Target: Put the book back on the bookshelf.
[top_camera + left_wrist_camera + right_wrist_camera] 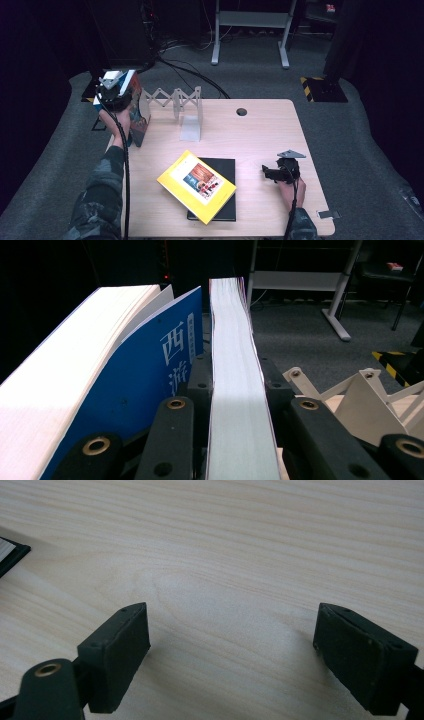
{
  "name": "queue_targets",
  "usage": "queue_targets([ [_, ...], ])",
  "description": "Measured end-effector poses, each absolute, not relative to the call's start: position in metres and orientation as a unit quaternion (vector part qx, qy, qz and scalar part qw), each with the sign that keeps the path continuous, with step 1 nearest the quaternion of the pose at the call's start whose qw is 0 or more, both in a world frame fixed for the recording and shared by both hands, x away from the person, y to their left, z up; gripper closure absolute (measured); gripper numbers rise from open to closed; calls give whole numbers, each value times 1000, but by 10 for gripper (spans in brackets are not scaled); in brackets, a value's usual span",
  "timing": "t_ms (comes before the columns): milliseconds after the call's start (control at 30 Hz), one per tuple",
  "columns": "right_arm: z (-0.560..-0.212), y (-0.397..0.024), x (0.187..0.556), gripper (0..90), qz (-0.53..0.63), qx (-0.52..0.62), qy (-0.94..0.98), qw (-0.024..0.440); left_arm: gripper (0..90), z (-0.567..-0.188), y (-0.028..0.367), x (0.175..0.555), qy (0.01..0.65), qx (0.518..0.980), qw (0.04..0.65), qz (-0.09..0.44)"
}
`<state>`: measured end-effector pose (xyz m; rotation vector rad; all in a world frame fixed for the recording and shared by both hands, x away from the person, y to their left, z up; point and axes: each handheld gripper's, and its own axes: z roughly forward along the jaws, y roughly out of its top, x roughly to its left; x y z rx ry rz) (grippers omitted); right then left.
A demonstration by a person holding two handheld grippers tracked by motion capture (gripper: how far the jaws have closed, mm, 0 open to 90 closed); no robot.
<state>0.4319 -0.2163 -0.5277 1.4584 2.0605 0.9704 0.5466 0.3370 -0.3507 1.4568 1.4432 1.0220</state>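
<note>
Four books (197, 184), two claws (113, 94)

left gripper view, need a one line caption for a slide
Left gripper clamped on the page edge of an upright book, beside a blue book and a white folding rack.

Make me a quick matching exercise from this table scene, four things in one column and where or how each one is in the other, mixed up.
Things:
1. left gripper
2. right gripper
3. yellow book
4. white folding rack

States:
A. lies on top of the black book
B. open, empty, low over bare wood
C. shut on an upright book
D. stands at the table's far edge

Pairs: 1-C, 2-B, 3-A, 4-D
</note>
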Motion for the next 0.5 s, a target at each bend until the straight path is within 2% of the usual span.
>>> queue_targets([
  [500,-528,-216,432,141,350,525,744,217,711,-354,335,550,571,589,393,415],
])
